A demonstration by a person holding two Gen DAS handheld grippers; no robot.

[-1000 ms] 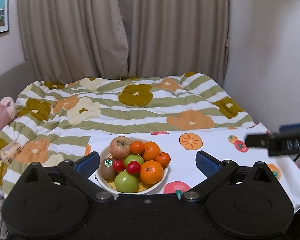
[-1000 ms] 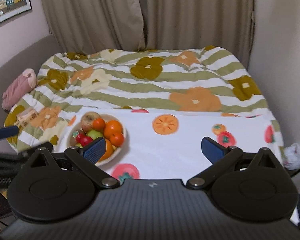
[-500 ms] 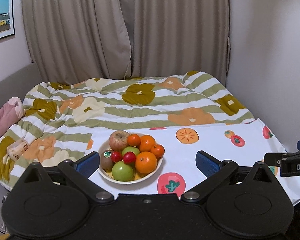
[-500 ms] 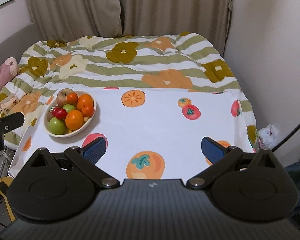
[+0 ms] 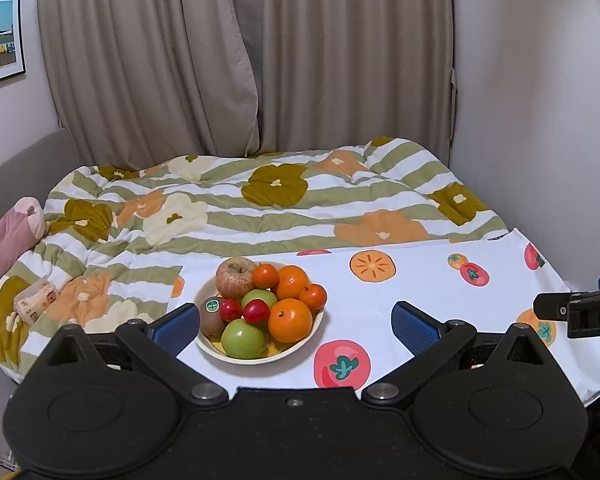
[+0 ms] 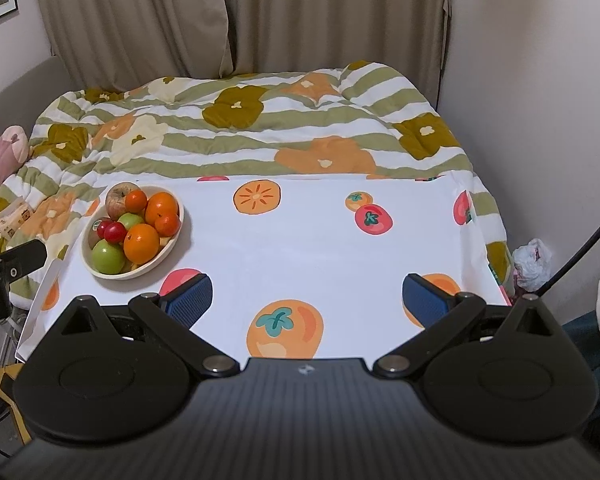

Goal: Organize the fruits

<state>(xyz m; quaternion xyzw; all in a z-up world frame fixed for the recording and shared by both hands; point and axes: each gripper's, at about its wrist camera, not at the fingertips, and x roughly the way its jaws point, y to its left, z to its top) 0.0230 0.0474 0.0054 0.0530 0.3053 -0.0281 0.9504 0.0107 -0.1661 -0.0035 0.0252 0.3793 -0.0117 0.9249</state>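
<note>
Two grippers hang above a bed whose striped floral quilt [image 5: 268,204] fills the far half of both views. Nearer lies a white cloth [image 6: 300,240] printed with tomatoes and persimmons, flat over a board. Over the last second both cameras have pulled back and risen: the cloth now shows nearly whole in the right wrist view, where a second ago only its far strip was visible. At the cloth's left end stands the bowl [image 5: 304,340], heaped with fruit: a russet apple [image 5: 235,277], a green apple [image 5: 244,338], several oranges, the biggest [image 5: 290,320] at the front, two small red fruits [image 5: 256,311], and what may be a kiwi with a sticker, partly hidden behind a finger. No loose fruit shows on the cloth. The left gripper [image 5: 296,322] and right gripper [image 6: 306,294] both have their jaws spread wide and hold nothing. Such a scene fits fruit gathered into the bowl or fruit waiting to be laid out.
</note>
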